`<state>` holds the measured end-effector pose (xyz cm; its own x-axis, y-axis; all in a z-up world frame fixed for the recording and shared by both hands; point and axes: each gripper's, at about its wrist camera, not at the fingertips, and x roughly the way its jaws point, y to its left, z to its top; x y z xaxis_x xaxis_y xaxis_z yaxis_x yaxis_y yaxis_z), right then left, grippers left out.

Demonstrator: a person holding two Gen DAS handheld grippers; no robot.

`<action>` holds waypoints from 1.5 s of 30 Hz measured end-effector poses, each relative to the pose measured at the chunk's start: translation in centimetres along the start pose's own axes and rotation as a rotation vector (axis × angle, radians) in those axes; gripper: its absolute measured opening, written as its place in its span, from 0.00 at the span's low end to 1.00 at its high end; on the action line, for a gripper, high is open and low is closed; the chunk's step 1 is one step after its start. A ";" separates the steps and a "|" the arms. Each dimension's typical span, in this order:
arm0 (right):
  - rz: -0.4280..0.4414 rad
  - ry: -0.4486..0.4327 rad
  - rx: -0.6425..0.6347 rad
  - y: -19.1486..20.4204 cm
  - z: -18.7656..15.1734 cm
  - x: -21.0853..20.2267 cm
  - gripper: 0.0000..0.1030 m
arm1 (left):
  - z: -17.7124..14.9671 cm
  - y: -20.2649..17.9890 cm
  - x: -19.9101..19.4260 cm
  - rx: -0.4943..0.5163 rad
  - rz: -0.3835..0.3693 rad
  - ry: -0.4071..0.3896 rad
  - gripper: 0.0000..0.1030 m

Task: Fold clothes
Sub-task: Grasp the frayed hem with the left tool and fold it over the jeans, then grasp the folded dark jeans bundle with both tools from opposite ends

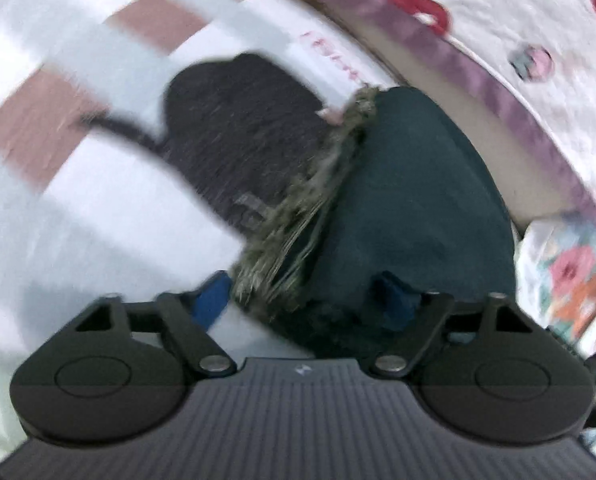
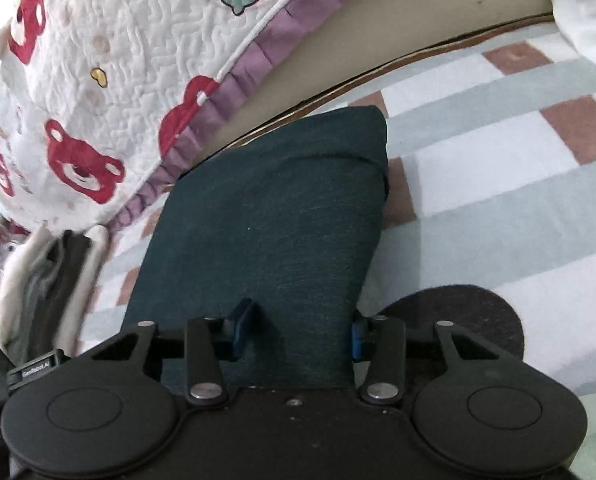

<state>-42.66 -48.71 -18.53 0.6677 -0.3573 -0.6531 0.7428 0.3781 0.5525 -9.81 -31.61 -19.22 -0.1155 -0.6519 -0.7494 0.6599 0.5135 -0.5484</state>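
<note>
Two grippers wide apart over a dark teal garment on a checked bed sheet.

The right gripper [image 2: 298, 330] has its blue fingers [image 2: 241, 328] spread, and the folded teal garment [image 2: 273, 220] lies between them on the sheet [image 2: 498, 184], beside a quilt [image 2: 109, 60]. The left gripper [image 1: 306, 300] is also spread; one finger touches the frayed garment edge [image 1: 310, 208], the other lies over the teal cloth. The left view is blurred.

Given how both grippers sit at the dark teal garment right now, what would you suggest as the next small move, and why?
Probably close the right gripper on the dark teal garment: its jaws stand open with the folded cloth's near edge between them. The left gripper is also open near the frayed hem, but that view is blurred.
</note>
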 end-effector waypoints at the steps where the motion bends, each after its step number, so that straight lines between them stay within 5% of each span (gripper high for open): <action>1: -0.020 -0.004 -0.016 0.5 0.0 0.2 0.49 | 0.0 -0.4 0.3 0.026 -0.003 -0.023 0.53; 4: -0.027 -0.012 -0.018 0.7 0.0 0.1 0.49 | -0.5 -2.2 0.1 0.163 0.033 -0.076 0.33; 8: -0.022 -0.006 -0.026 0.9 0.3 0.0 0.49 | -1.3 -5.2 -0.8 0.377 0.107 -0.138 0.28; 10: -0.018 0.002 -0.022 0.6 0.3 0.1 0.49 | -1.5 -5.4 -0.7 0.402 0.120 -0.140 0.28; 19: 0.087 0.095 -0.017 -1.5 0.1 -0.1 0.50 | 1.0 -2.7 -1.8 0.120 0.014 0.031 0.35; 24: 0.149 0.112 0.050 -3.0 -0.8 -0.7 0.50 | 0.1 -1.2 -0.7 0.051 -0.001 -0.008 0.48; 29: 0.195 0.129 0.076 -3.6 -0.4 0.8 0.52 | 0.4 0.9 0.7 -0.055 -0.117 -0.035 0.60; 32: 0.246 0.133 0.145 -4.7 1.0 2.9 0.56 | 0.0 -0.7 0.9 0.049 -0.092 -0.056 0.71; 34: 0.251 0.117 0.170 -4.6 1.2 3.6 0.56 | -0.4 -2.1 0.9 0.156 -0.055 -0.072 0.48; 37: 0.205 0.057 -0.015 -1.7 0.8 1.8 0.44 | -1.1 -4.1 0.7 0.286 0.012 -0.090 0.27; 42: 0.087 -0.013 -0.330 3.8 0.8 -1.1 0.37 | -2.4 -7.3 0.0 0.479 0.132 -0.115 0.24; 45: -0.001 0.013 -0.422 4.3 0.3 -0.1 0.38 | -2.6 -6.8 0.3 0.451 0.126 -0.124 0.29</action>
<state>-39.45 -47.33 -15.92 0.6644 -0.3481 -0.6614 0.6562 0.6954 0.2931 -16.32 -33.88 -16.69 0.0570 -0.6761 -0.7346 0.9224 0.3171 -0.2203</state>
